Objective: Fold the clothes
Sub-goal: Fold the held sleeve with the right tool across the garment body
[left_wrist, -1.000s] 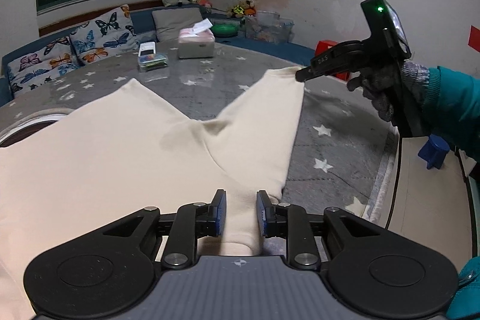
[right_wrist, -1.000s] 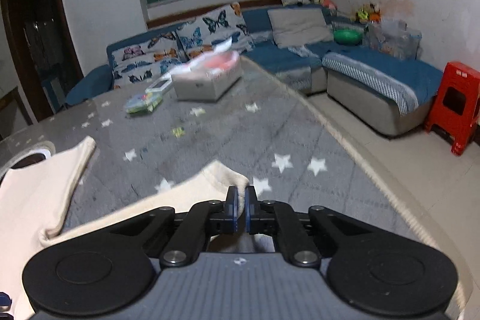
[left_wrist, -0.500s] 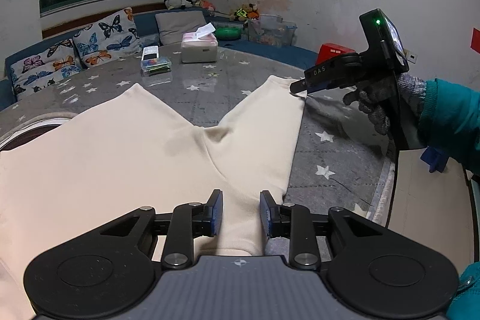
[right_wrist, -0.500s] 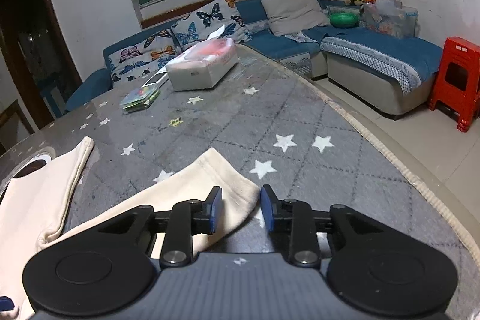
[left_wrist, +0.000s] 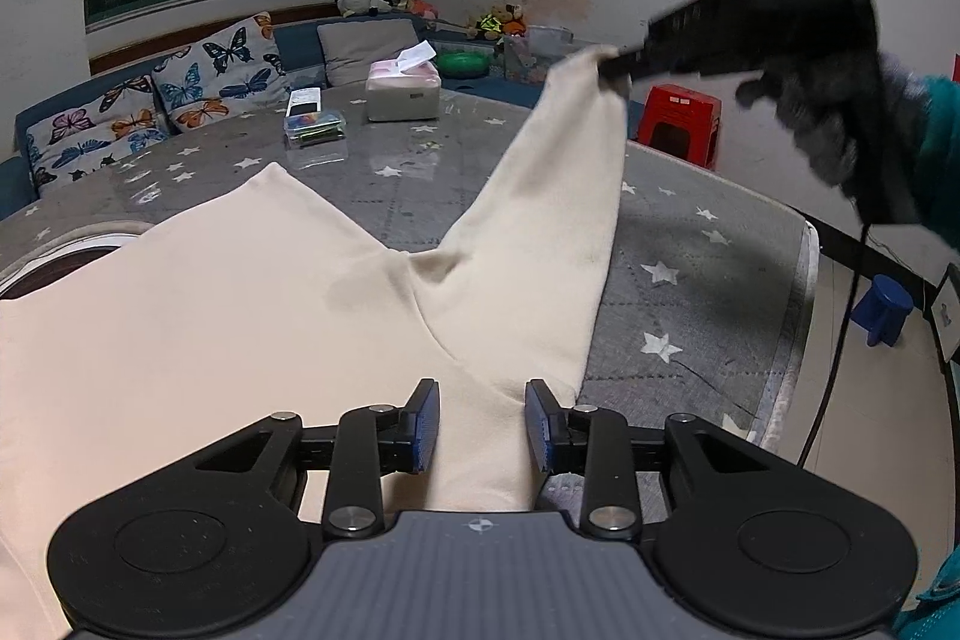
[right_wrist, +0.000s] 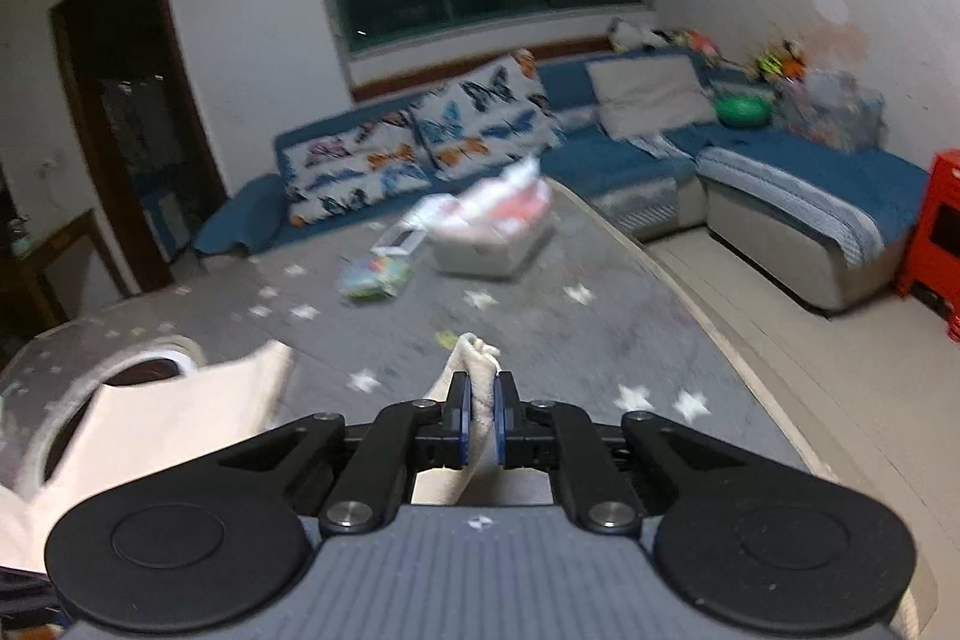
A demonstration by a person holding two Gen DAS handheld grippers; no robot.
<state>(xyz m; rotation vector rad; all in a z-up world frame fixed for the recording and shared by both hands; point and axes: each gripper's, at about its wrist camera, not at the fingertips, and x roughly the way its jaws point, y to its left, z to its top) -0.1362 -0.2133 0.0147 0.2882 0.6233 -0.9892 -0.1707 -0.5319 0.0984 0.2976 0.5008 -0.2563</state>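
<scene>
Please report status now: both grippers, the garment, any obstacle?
Right gripper shut on sleeve cuff, lifted. Left gripper open around the cream garment. Tissue box far, nothing in the way.

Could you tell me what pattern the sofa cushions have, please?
The cushions have colourful butterflies on a pale ground; the left wrist view shows them best.

Each fisheye camera sits close behind its own gripper, low over the desk (left_wrist: 690, 244), facing the far edge. Both views share the tissue box (left_wrist: 403, 91) (right_wrist: 492, 232) and sofa (right_wrist: 600, 148).
</scene>
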